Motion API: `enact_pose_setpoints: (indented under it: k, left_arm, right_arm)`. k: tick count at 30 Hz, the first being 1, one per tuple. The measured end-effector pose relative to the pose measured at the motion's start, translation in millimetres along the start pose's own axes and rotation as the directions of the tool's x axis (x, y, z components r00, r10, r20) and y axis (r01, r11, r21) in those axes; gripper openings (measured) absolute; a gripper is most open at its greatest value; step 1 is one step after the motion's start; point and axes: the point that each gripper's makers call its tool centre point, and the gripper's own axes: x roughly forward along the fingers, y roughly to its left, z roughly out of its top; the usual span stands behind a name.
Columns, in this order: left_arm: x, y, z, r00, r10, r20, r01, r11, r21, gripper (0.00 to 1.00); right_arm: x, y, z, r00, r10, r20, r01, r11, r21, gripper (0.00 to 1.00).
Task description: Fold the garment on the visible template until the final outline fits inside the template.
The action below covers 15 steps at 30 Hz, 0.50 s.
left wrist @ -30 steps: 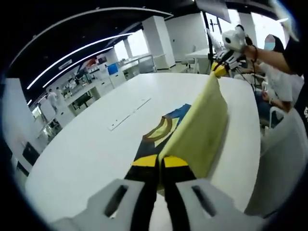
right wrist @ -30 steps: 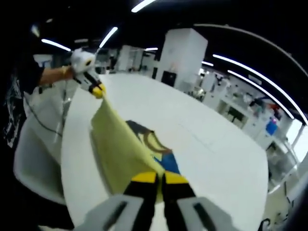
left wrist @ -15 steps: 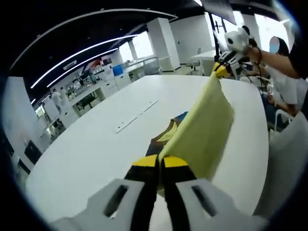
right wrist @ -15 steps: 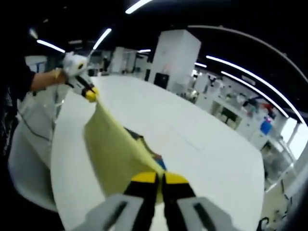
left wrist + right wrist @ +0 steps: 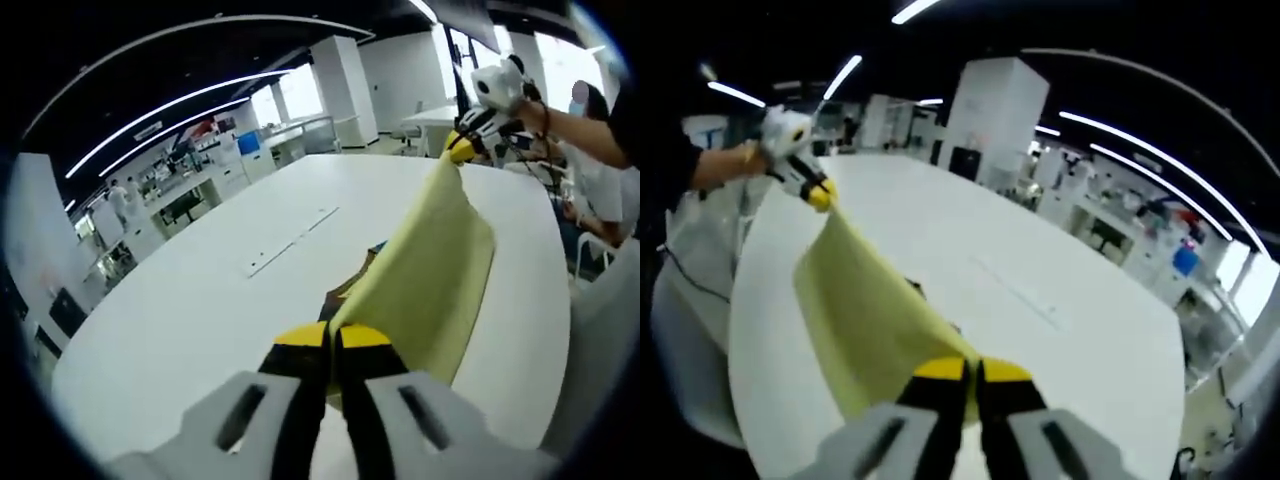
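Observation:
A pale yellow garment hangs stretched in the air between my two grippers, above a big white table. My left gripper is shut on one corner of it. The right gripper pinches the far corner at the upper right of the left gripper view. In the right gripper view the garment runs from my right gripper, shut on its near corner, up to the left gripper. A dark sliver of the template peeks out under the cloth's edge; most of it is hidden.
A thin marked strip lies along the table's middle. White chairs stand at the table's near edge beside the person. Desks, pillars and people fill the room's far side.
Both grippers have carried the stretched garment farther over the template, which was plainly showing and is now almost wholly covered. Both grips stay shut on the corners.

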Motion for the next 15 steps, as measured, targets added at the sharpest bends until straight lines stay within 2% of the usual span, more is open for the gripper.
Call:
enact_pose_setpoints:
  k: [5,15]
  left_arm:
    - [8.3,7.1,-4.5,1.000,0.004,-0.013,-0.004,1.000,0.004,0.00]
    - [26.8,14.0,-13.4,0.999,-0.003,-0.036,0.000,0.997,-0.076,0.00]
  right_arm:
    - [6.6,-3.9,-1.9,1.000,-0.003,-0.004,0.003,1.000,0.028,0.00]
    - [25.7,-10.9,-6.6,1.000,-0.012,-0.022,0.014,0.998,0.064,0.00]
